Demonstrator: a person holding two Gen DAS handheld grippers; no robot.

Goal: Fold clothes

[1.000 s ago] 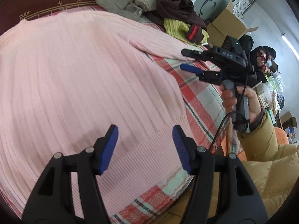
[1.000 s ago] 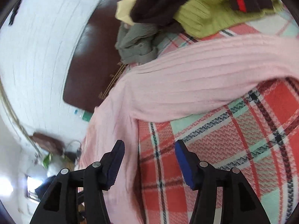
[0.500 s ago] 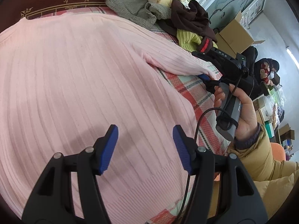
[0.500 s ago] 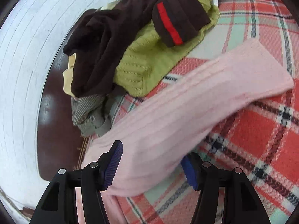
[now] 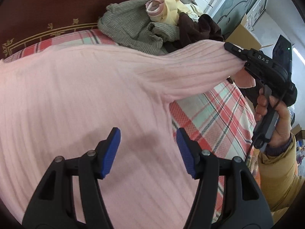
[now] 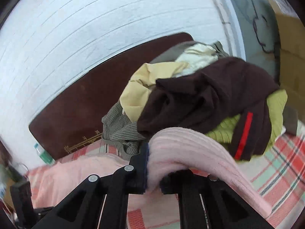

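A pink ribbed sweater [image 5: 66,99] lies spread flat on the plaid blanket [image 5: 215,118]. Its right sleeve [image 5: 190,70] is lifted off the blanket, stretched toward my right gripper [image 5: 241,62], which is shut on the sleeve near its cuff. In the right wrist view the pink sleeve [image 6: 190,152] bulges up and drapes over my right gripper [image 6: 152,173], pinched between the black fingers. My left gripper [image 5: 147,150] hovers open over the sweater's body, close to the armpit, with nothing between its blue pads.
A heap of unfolded clothes [image 5: 156,24] sits at the back: grey striped, pale yellow, dark brown [image 6: 205,99], green. A dark headboard [image 5: 47,9] and white brick wall [image 6: 95,28] stand behind. A person's hand and yellow sleeve [image 5: 280,171] are at right, cardboard boxes beyond.
My right gripper closed on the pink sleeve near the cuff and lifted it off the blanket. My left gripper slid over the sweater's body toward the armpit, staying open.
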